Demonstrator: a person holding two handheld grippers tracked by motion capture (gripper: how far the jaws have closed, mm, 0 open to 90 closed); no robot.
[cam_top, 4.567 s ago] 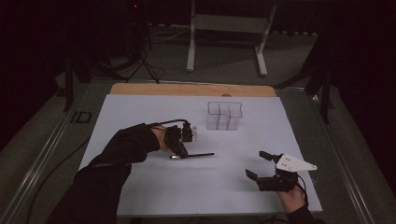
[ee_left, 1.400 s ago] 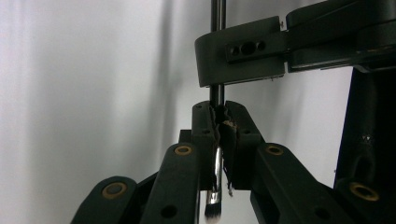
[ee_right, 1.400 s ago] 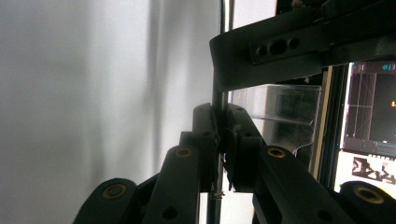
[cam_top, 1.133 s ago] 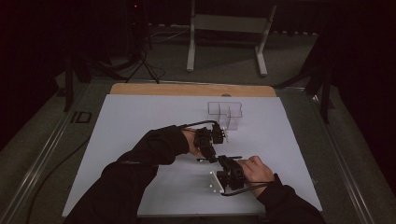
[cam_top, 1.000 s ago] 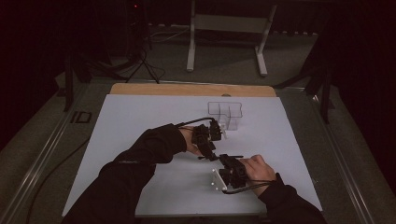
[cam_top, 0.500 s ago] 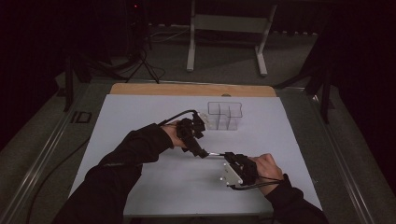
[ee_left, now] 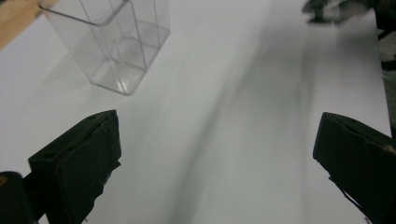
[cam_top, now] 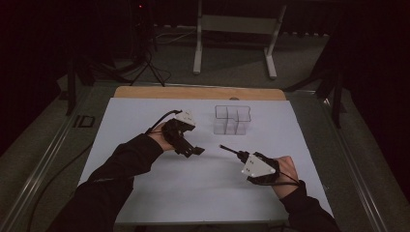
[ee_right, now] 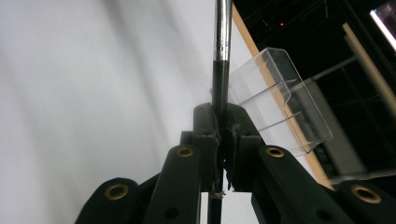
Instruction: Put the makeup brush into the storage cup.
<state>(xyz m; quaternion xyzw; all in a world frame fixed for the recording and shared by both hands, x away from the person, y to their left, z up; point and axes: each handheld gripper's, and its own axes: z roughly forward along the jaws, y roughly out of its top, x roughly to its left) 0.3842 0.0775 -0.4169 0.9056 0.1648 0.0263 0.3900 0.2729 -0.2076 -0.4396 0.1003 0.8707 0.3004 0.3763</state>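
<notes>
Right gripper fingers clamped on the slim metal-and-black tool, which juts out beyond them. Left gripper fingers just opened wide, nothing between.

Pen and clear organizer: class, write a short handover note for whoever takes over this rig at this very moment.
Left gripper: jaws have just been opening, now wide apart with nothing between them.
Right gripper: shut on the pen.
Clear organizer: stands upright toward the far side of the white table, with nothing inside it.
Done: the pen is in the right gripper alone.
Left, probably: put the pen into a compartment of the organizer.
</notes>
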